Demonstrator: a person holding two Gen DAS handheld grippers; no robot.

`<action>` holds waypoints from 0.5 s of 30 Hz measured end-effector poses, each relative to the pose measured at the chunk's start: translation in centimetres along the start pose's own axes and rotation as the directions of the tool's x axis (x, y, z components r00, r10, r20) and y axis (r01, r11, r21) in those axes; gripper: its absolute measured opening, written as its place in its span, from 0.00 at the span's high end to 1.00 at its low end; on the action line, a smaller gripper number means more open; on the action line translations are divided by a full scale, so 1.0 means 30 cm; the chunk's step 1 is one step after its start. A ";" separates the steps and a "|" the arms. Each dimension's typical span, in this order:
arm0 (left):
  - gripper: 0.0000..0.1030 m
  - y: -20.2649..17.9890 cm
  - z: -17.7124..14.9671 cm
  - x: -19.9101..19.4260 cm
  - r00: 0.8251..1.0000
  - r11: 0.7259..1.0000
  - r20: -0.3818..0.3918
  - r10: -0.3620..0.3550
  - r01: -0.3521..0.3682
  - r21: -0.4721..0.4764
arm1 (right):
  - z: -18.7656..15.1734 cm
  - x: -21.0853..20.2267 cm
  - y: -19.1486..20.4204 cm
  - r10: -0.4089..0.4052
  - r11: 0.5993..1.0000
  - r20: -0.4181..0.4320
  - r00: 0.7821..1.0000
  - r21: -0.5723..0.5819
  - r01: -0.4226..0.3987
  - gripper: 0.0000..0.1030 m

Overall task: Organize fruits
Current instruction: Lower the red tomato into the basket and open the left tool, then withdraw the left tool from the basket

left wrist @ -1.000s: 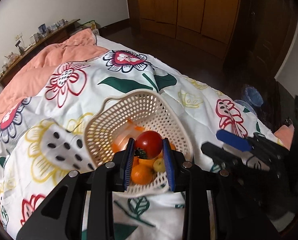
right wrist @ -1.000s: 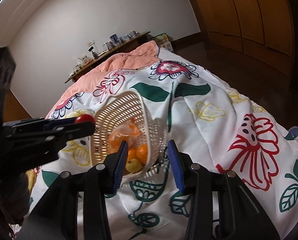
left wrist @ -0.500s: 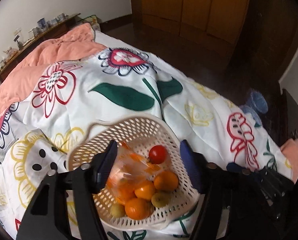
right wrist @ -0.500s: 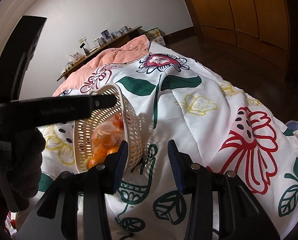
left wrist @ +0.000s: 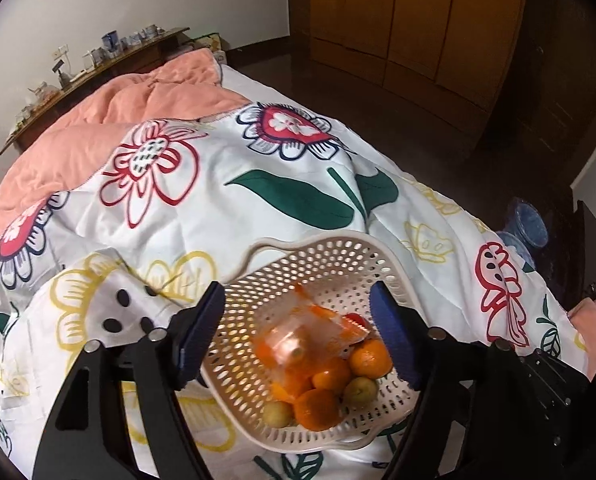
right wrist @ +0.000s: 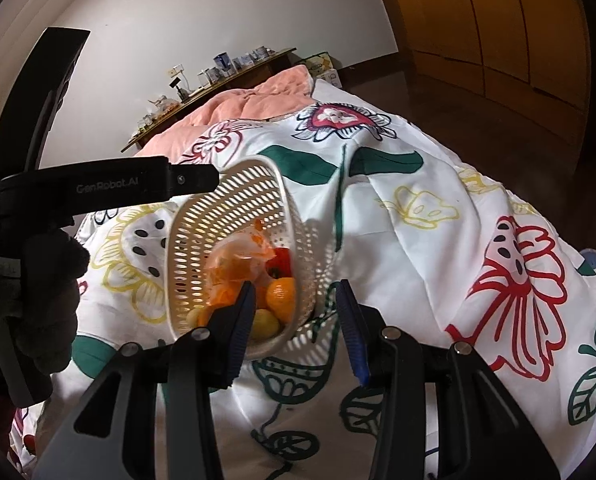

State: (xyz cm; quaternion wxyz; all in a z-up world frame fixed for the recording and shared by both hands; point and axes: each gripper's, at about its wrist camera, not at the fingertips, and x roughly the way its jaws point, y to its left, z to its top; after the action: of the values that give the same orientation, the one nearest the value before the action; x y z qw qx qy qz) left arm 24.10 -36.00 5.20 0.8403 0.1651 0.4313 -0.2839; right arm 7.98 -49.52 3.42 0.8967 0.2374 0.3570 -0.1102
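Having let go of the tomato (left wrist: 357, 319), now lying in the basket (left wrist: 330, 256), both the "GenRobot.AI"-marked left gripper (left wrist: 298, 332) and the right gripper (right wrist: 295, 320) are gaping empty.

One basket (left wrist: 330, 256), three loose oranges (left wrist: 370, 358), two green fruits (left wrist: 360, 391), one tomato (right wrist: 280, 261), one bagged bundle (left wrist: 298, 344)

The left tool (left wrist: 298, 328) hangs wide open over a basket (left wrist: 330, 258) of oranges (left wrist: 318, 408) on the bed (left wrist: 217, 208).
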 end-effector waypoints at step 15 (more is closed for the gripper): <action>0.16 0.091 -0.033 -0.173 0.995 0.999 0.090 0.037 -0.034 -0.025 | -0.021 -0.064 0.190 0.080 0.991 0.000 0.997 -0.109 -0.080 0.59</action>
State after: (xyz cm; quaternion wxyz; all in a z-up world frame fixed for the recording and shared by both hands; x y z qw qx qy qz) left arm 22.75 -31.59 8.95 0.8658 0.1497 0.3933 -0.2709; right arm 8.33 -44.25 6.32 0.9128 0.2019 0.3506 -0.0549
